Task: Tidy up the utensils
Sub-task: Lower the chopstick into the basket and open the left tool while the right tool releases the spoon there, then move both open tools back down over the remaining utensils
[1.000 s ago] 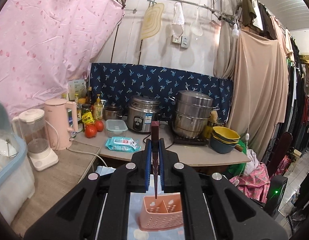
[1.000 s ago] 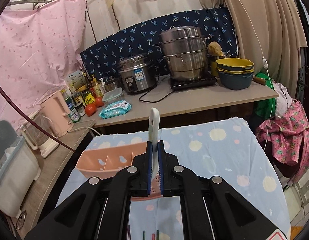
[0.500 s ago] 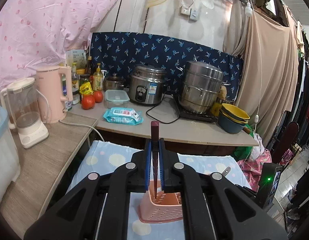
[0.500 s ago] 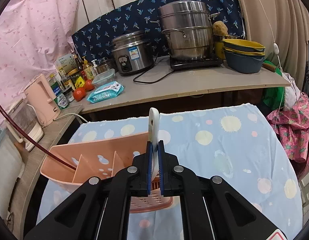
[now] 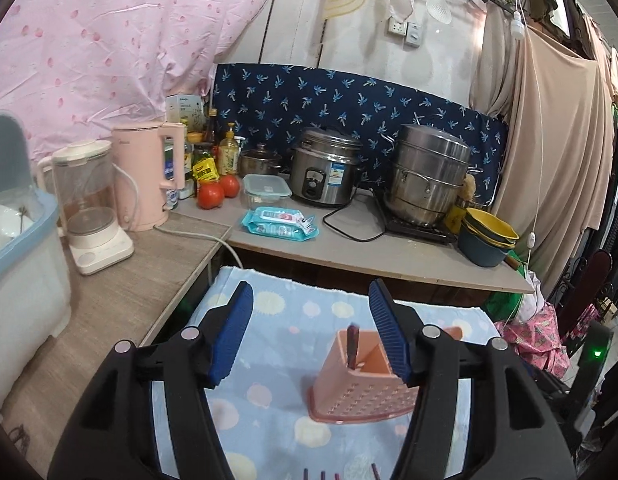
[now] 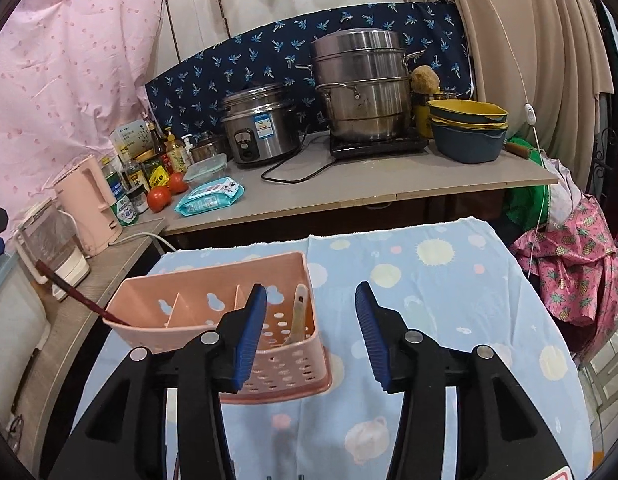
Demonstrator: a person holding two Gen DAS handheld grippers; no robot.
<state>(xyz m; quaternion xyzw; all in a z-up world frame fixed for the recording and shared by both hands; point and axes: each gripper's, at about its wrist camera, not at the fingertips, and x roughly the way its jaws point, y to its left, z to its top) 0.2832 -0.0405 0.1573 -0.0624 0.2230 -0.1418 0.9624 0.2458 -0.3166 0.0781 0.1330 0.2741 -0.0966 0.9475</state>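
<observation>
On the blue spotted cloth (image 6: 449, 280) that covers the desk stands a pink basket (image 6: 213, 300) with small holes in its sides and thin walls that split it into parts. At its left end a dark red chopstick (image 6: 77, 296) leans out to the left. At its right end a pale spoon handle (image 6: 299, 312) stands up. Both left gripper (image 5: 309, 332) and right gripper (image 6: 311, 332) are opening right now. Blue fingers (image 5: 233, 332) on the left one are wide apart with nothing between them. Blue fingers (image 6: 251, 332) on the right one are also apart and hold nothing; the spoon handle stands just past them in the basket
</observation>
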